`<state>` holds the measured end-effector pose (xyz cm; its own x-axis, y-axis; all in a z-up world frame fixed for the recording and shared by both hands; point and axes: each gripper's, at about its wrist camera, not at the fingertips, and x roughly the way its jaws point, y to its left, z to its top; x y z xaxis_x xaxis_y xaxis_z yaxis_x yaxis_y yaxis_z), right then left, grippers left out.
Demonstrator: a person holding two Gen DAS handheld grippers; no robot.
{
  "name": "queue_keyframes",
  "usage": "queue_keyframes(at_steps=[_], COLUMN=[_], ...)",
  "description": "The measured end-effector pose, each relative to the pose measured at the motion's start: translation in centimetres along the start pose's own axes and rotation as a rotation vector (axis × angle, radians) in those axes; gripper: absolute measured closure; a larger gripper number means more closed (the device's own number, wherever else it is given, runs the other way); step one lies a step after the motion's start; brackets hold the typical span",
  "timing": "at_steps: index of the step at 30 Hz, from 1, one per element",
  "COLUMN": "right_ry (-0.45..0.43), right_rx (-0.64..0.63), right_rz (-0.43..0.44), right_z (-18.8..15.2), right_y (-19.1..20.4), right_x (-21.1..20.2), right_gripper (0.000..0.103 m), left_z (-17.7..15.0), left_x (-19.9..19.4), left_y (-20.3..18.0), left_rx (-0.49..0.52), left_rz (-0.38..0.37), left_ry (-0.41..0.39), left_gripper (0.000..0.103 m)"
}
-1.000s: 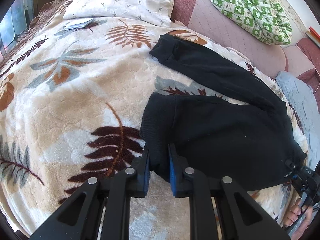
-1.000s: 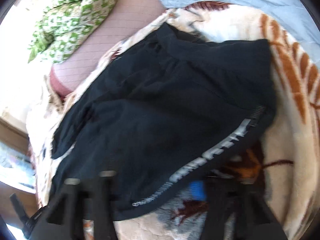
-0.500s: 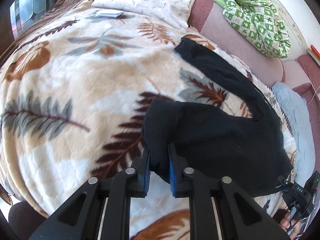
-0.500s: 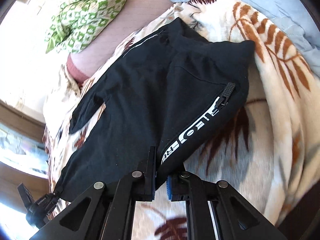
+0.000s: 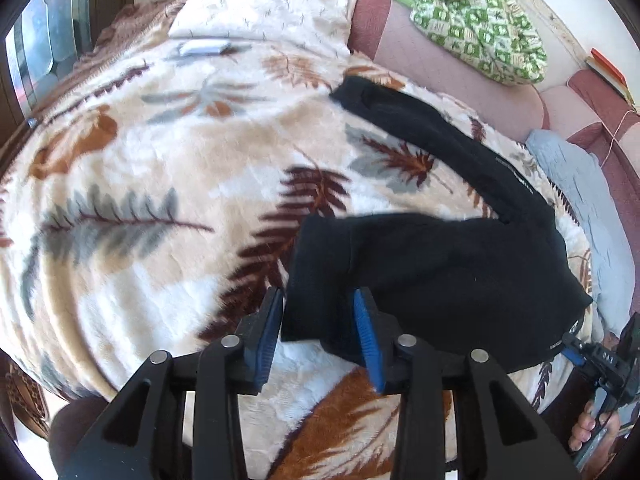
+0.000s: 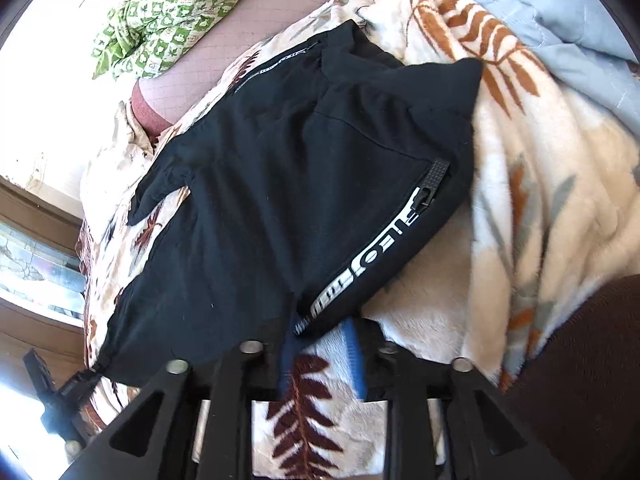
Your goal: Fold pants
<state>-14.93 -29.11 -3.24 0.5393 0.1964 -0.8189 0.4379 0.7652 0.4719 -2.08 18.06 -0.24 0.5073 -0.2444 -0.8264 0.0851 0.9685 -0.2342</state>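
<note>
Both tongs (image 5: pixel 318 326) (image 6: pixel 322 354) parted over pants (image 6: pixel 280 184)

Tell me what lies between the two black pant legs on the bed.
Only bare leaf-patterned fleece blanket separates the black pant legs, seen in the left wrist view.

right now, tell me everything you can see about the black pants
The black pants lie on the leaf-print blanket, looking like soft knit. The legs are spread in a V, one cuff far up the bed, the other between the left gripper's just-opened jaws, its pads off the cloth. A white lettered stripe runs down one side to a zipped pocket. The waist edge lies by the right gripper, also just opened and not gripping.
</note>
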Motion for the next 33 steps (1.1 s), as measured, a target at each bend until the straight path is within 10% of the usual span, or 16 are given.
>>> queue_keyframes(at_steps=[11, 22, 33], right_ry=[-0.071, -0.098, -0.062], right_rx=[-0.452, -0.75, -0.972], right_rz=[0.001, 0.007, -0.057], right_z=[0.5, 5.1, 8.1], right_y=[10.0, 22.3, 31.1], right_x=[-0.4, 9.6, 20.4], right_gripper=[0.049, 0.05, 0.049], left_z=[11.1, 20.0, 23.0], left_x=[5.5, 17.8, 21.2], left_y=[-0.9, -0.9, -2.1], left_rx=[-0.072, -0.244, -0.256], left_rz=[-0.048, -0.141, -0.198], left_ry=[-0.032, 0.085, 0.072], left_gripper=[0.059, 0.059, 0.05])
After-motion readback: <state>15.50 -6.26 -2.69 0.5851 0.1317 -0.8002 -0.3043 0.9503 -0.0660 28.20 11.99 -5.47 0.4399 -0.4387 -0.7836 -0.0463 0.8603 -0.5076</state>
